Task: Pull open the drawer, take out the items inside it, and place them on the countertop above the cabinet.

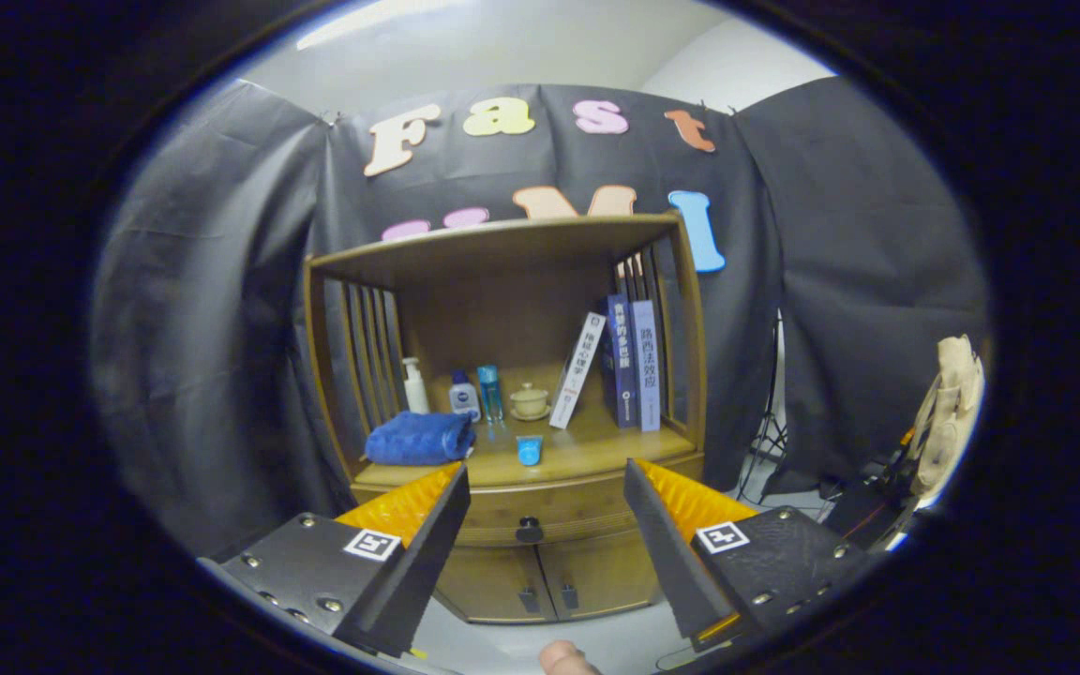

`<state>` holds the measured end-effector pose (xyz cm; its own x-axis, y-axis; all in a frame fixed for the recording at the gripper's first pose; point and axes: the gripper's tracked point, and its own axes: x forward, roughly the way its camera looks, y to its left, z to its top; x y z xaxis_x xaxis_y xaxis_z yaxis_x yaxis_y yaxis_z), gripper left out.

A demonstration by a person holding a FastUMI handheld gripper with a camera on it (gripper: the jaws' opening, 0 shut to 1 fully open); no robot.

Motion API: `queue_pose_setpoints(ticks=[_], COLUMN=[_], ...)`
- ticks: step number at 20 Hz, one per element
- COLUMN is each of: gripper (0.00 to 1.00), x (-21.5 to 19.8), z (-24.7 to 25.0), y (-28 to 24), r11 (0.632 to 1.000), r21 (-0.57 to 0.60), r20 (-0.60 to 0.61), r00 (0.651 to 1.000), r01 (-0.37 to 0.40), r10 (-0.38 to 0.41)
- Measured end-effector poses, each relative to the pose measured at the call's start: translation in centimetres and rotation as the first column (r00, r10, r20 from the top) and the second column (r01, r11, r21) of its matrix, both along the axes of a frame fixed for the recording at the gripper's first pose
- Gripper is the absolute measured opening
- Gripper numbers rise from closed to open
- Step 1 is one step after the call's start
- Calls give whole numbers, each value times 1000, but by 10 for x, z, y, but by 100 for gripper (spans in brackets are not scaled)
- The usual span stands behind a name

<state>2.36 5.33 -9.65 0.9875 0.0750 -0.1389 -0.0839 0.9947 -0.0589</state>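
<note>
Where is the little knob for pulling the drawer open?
In the gripper view, the dark drawer knob sits in the middle of the shut drawer, under the countertop and above the two cabinet doors, beyond the open claw.

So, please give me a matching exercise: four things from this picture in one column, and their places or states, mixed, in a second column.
1. drawer knob
2. blue towel
3. books
4. gripper

A. folded, on the countertop's left side
B. open, holding nothing
C. on the shut drawer, seen between the jaws
D. upright at the countertop's right end

Pairs: 1-C, 2-A, 3-D, 4-B
</note>
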Motion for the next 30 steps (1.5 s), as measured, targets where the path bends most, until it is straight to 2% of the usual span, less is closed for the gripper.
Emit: queue_pose_setpoints(ticks=[8,12,14,18,23,30], gripper=[99,99,99,99,99,99], x=[-42,-51,-54,-59,-60,-52], z=[38,48,46,44,43,31], y=[-15,-43,-52,-46,-55,-67], r11=[995,997,997,992,988,987], r21=[-38,-46,-48,-17,-48,27], r20=[72,112,102,84,101,66], r00=[993,991,992,988,983,986], r01=[-95,-67,-68,-126,-147,-157], r10=[98,72,72,127,151,155])
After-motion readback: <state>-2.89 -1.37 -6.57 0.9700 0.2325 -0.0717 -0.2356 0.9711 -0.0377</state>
